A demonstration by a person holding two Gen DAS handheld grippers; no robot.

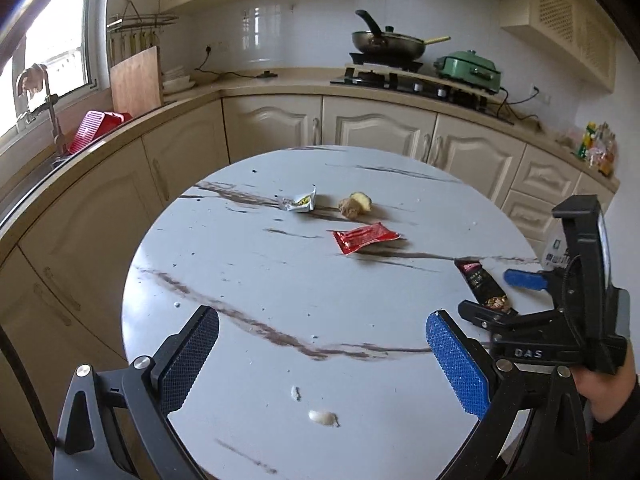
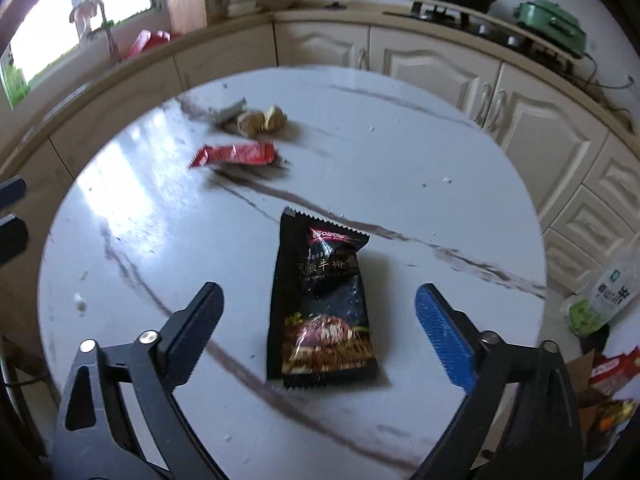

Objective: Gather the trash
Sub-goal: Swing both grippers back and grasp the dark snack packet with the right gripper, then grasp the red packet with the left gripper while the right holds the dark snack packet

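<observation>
I had both grippers over the round marble-patterned table (image 1: 224, 264). My left gripper (image 1: 322, 354) was spread wide, its black and blue pads well apart, with nothing between them but bare tabletop and a small white smear (image 1: 323, 418) near the front edge. My right gripper (image 2: 318, 330) was just as wide open and held nothing; the black sauce packet (image 2: 320, 312) lay flat on the table between its fingers, touching neither pad. From the left wrist view that same black packet (image 1: 482, 286) sat at the table's right edge, with the right gripper's black frame (image 1: 560, 320) partly covering its near end.

Further across the table lay a red packet (image 1: 365, 237), and beyond it a piece of ginger (image 1: 355, 204) with a crumpled silver wrapper (image 1: 299, 201) just to its left, the three near each other but apart. In the right wrist view the red packet (image 2: 236, 155) lay well ahead of the black one, to the left.

Behind the table ran cream cabinets (image 1: 376, 128), with a wok (image 1: 388, 42) on the stove and a green electric pot (image 1: 468, 68) beside it. A white bottle (image 2: 612, 288) showed past the table's right edge.
</observation>
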